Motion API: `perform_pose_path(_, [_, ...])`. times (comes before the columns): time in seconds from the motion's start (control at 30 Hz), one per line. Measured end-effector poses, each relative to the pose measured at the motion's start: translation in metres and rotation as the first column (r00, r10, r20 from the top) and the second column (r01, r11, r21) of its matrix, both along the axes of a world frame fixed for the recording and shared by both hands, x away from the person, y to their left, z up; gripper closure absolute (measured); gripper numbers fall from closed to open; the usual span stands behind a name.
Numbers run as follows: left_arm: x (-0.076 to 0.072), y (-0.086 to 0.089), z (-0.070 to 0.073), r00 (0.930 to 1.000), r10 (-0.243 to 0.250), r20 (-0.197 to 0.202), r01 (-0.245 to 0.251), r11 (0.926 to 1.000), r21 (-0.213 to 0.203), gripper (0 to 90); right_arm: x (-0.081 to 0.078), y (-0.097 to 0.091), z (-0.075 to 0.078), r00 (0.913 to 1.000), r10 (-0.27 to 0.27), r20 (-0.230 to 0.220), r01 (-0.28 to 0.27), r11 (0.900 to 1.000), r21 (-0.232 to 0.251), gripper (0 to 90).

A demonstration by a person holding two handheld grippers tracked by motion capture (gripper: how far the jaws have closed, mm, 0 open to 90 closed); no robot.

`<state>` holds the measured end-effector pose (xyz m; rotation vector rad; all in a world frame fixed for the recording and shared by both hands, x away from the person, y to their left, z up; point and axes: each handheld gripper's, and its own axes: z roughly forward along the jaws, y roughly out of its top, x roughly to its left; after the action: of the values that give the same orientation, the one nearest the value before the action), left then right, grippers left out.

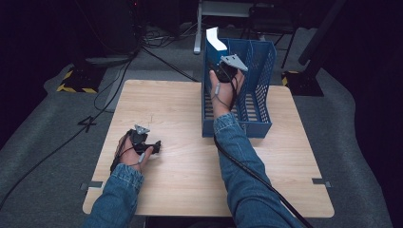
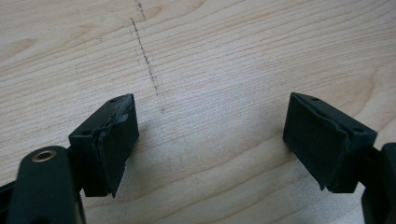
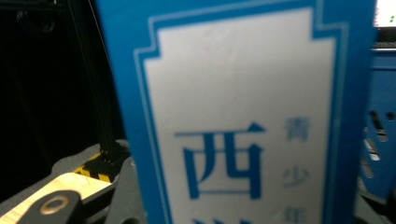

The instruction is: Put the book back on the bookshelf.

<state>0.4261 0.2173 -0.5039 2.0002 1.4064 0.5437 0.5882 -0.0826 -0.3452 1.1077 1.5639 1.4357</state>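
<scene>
High view: one gripper low on the table, the other raised at a blue rack with a book

Nearest, the left gripper lies low over the wooden table, its jaws spread wide with bare wood between the pads. Farther off, the right gripper is held up at the blue perforated file rack on the table's far side, grasping a blue-and-white book that stands upright close before its camera; its white edge rises above the rack's back-left corner
</scene>
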Motion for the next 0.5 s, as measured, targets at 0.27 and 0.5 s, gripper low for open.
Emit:
perform_pose_path(0.27, [0.000, 0.000, 0.000, 1.0000, -0.001, 0.001, 0.001, 1.0000, -0.001, 18.5, 0.009, 0.009, -0.021, 0.9926, -0.009, -0.121, 0.008, 0.9999, -0.011, 59.0])
perform_pose_path(0.5, [0.000, 0.000, 0.000, 1.0000, -0.001, 0.001, 0.001, 1.0000, -0.002, 18.5, 0.012, 0.008, -0.041, 0.9911, -0.009, -0.133, 0.008, 0.9999, -0.014, 59.1])
